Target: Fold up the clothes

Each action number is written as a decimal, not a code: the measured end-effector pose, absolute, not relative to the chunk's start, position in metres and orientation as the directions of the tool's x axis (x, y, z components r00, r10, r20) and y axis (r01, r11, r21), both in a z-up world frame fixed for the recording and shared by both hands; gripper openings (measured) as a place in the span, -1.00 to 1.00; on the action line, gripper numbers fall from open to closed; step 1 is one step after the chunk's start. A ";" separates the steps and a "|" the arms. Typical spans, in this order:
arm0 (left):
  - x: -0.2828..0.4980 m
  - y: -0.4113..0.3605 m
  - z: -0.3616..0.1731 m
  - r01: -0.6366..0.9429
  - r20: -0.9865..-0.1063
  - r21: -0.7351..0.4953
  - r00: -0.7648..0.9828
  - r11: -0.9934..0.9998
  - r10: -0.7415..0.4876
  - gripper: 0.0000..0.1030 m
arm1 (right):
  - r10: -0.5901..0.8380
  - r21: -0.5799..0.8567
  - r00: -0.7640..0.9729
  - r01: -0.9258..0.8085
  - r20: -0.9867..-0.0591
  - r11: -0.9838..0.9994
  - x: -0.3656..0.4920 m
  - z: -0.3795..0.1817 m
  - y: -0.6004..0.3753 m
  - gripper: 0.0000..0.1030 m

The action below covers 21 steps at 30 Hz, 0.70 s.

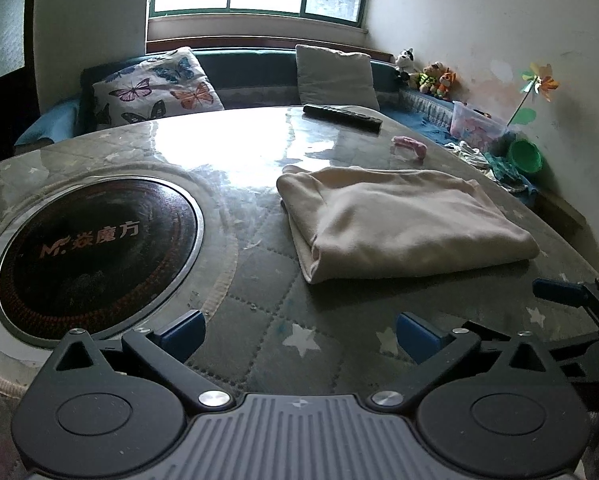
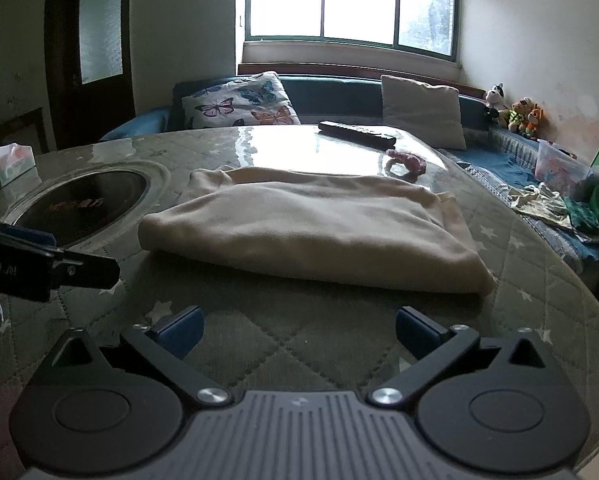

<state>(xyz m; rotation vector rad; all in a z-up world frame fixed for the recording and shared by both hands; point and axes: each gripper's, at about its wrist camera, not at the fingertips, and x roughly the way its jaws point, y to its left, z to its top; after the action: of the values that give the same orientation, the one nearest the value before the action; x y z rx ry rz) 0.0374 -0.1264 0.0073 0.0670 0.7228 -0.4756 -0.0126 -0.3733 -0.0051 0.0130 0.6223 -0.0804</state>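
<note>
A cream garment [image 1: 403,220] lies folded into a thick rectangle on the round quilted table [image 1: 259,288]. In the right wrist view the same cream garment [image 2: 311,228] fills the middle of the table just ahead. My left gripper [image 1: 299,334] stands open near the table's front edge, left of and short of the garment, with nothing between its blue pads. My right gripper [image 2: 299,330] is open too, a little before the garment's near fold and apart from it. Part of the right gripper [image 1: 571,296] shows at the left wrist view's right edge.
A round black cooktop [image 1: 95,256] is set into the table at the left. A black remote [image 1: 341,117] and a pink hair tie [image 1: 409,145] lie beyond the garment. A tissue box [image 2: 11,162] stands far left. A sofa with cushions [image 2: 239,102] and loose clothes [image 2: 539,202] rings the table.
</note>
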 end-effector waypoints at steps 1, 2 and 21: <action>0.036 -0.127 0.007 0.442 -0.651 -0.101 0.648 0.891 -0.395 1.00 | -0.072 -0.011 0.809 0.081 -0.583 0.997 -0.014 -0.005 -0.374 1.00; 0.035 -0.127 0.007 0.443 -0.654 -0.100 0.646 0.891 -0.394 1.00 | -0.074 -0.011 0.809 0.083 -0.583 0.996 -0.015 -0.005 -0.373 1.00; 0.009 -0.125 0.008 0.469 -0.645 -0.049 0.659 0.882 -0.387 1.00 | -0.085 -0.006 0.816 0.100 -0.572 0.995 -0.028 -0.006 -0.362 1.00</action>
<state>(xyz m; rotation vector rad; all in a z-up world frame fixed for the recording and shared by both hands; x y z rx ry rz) 0.0090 -0.1254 0.0077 0.1255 0.6993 -0.4860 -0.0279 -0.3622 -0.0057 0.0248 0.6088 -0.0986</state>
